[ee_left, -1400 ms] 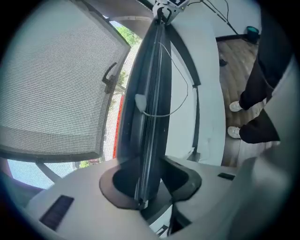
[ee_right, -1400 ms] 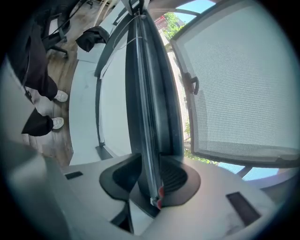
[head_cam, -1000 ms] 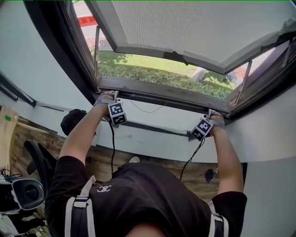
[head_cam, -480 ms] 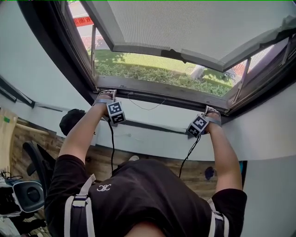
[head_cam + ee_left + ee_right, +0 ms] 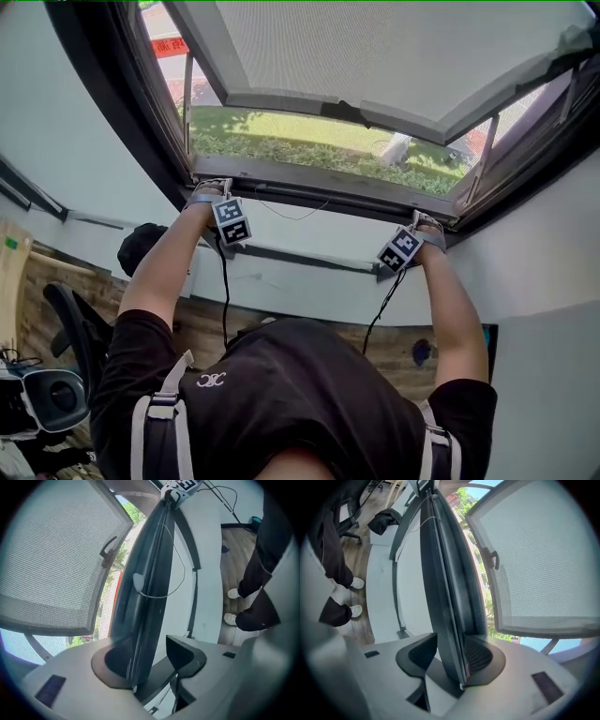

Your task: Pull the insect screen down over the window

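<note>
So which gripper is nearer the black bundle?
The left gripper; the black bundle lies beside that arm. The right gripper is farther off. Both have just been opening their fingers, the dark bar between them.

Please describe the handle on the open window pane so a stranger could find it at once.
Start at the large window pane swung outward above the grass. Follow its lower edge to the middle: the handle is a small dark hooked lever, the only part sticking out there.
</note>
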Tool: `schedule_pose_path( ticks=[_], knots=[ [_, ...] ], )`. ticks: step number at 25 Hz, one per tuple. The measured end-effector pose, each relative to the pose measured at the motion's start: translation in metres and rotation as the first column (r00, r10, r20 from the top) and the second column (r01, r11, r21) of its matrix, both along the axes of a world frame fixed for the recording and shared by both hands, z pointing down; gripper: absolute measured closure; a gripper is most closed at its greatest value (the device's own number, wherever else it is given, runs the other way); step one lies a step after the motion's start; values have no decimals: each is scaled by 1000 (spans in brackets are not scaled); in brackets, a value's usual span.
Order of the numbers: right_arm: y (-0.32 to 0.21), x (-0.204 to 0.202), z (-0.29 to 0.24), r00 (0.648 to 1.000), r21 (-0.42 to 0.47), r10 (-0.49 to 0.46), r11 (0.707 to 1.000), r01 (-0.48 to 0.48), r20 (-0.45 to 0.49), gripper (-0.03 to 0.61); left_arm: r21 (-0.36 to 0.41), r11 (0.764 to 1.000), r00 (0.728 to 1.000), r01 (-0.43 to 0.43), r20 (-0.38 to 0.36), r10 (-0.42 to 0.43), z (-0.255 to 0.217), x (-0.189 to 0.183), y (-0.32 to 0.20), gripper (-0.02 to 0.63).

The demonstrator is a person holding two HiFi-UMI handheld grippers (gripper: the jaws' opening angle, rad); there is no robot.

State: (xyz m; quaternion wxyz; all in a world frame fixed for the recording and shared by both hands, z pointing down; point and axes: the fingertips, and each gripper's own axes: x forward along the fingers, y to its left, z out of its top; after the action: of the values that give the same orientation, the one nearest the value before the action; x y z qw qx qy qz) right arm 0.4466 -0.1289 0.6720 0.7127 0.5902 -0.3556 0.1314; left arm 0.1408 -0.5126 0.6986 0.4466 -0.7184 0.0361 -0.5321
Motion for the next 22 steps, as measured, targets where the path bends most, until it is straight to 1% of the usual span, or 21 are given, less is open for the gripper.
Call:
schedule_pose_path(
  ticks=[2,3,4,5,6,7,8,9,10,11,12,13,14,16,18,20,21,22],
  knots=[
    [-1,-1,-1,1000,7,-5,1000,5,1,387,12,1000,1000,1,-4,-1,-1,0,-1,377],
    [-1,-3,-2,1000,10,-8,1000,8,9,373,15,1000,1000,3,-16,-2,-2,1,-1,377],
    [0,-7,-4,1000,22,-11,1000,10,21,360,10,1000,999,12,-41,-12,-5,1,0,379],
    [-1,-12,-8,999,56,-13,998,11,36,362,-7,999,996,31,-82,-32,-10,1,1,395],
    [-4,-16,-14,999,117,-14,993,8,50,376,-37,998,989,55,-132,-60,-17,1,2,413],
    [-9,-17,-20,998,196,-14,981,2,61,379,-73,994,978,79,-186,-92,-25,2,4,421],
    [-14,-18,-27,997,277,-11,961,-10,76,402,-114,988,963,100,-238,-125,-33,2,7,427],
    [-20,-21,-37,995,358,-8,933,-28,98,419,-161,980,945,115,-287,-158,-42,3,10,441],
    [-25,-26,-50,992,438,-8,898,-48,126,446,-218,968,923,124,-332,-194,-49,4,14,482],
    [-32,-32,-65,987,515,-13,854,-71,158,486,-282,950,898,130,-373,-234,-56,5,19,528],
    [-38,-38,-78,981,588,-23,803,-96,191,543,-344,929,867,132,-415,-277,-64,7,23,545],
    [-44,-44,-90,974,653,-39,747,-121,225,572,-398,908,829,130,-459,-320,-74,9,26,573],
    [-51,-50,-102,965,711,-59,687,-148,257,572,-443,888,785,123,-504,-360,-88,12,29,593],
    [-65,-64,-128,944,804,-110,560,-200,312,572,-519,850,683,88,-589,-431,-119,17,37,603],
    [-78,-80,-155,923,862,-169,446,-242,347,572,-593,805,578,27,-647,-497,-154,22,51,603],
    [-88,-98,-183,901,899,-234,341,-276,366,572,-651,758,477,-47,-681,-556,-188,24,70,603],
    [-91,-107,-196,889,912,-267,286,-294,371,572,-664,743,430,-83,-696,-575,-204,25,80,603],
    [-93,-116,-209,878,921,-297,232,-314,375,572,-666,737,391,-113,-712,-583,-218,26,91,603]
  ],
)
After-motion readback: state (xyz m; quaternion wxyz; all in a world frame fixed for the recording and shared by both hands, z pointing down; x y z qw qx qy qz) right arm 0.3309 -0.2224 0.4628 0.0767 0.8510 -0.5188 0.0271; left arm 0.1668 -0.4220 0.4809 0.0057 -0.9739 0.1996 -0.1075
